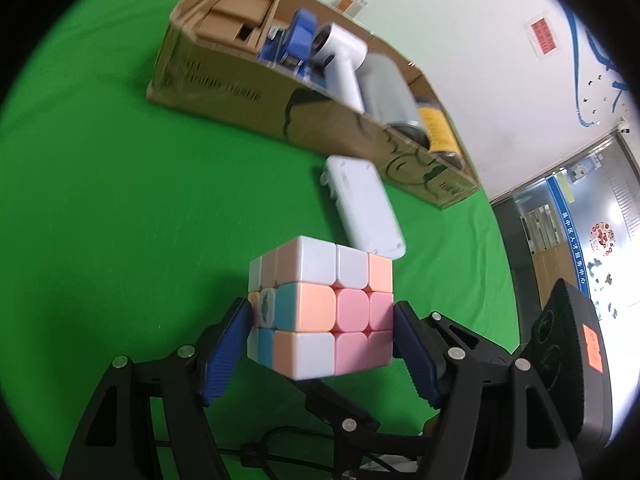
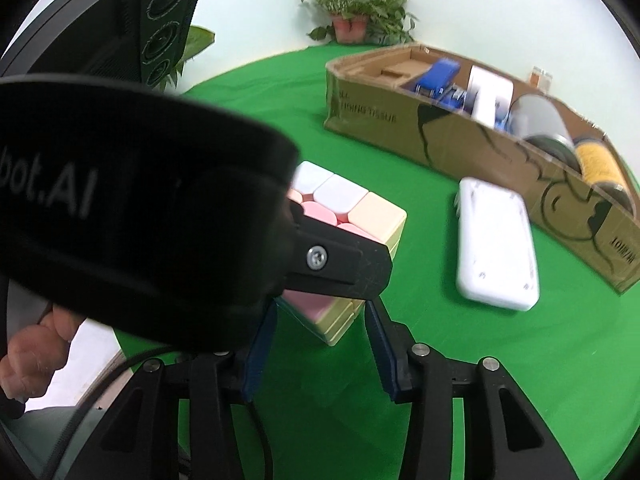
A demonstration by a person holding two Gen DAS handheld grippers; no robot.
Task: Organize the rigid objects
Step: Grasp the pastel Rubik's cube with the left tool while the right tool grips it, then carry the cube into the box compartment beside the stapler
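A pastel puzzle cube (image 1: 320, 280) sits between the blue pads of my left gripper (image 1: 322, 312), which is shut on its middle layer. In the right wrist view the same cube (image 2: 380, 216) is partly hidden by the left tool's black finger (image 2: 344, 264) and its body. My right gripper (image 2: 320, 308) is just below and in front of the cube. Its jaws stand narrow and its pads do not visibly press on anything. A white flat power bank (image 1: 366, 208) (image 2: 496, 248) lies on the green cloth beside a long cardboard box (image 1: 224, 84) (image 2: 380, 120).
The box holds a blue item (image 2: 436, 76), a white handled device (image 1: 344, 56), a grey cylinder (image 1: 386, 84) and a yellow can (image 2: 600, 164). The right tool's black housing (image 1: 568, 344) is close on the right. A potted plant (image 2: 352, 4) stands behind the table. A hand (image 2: 28, 352) is at lower left.
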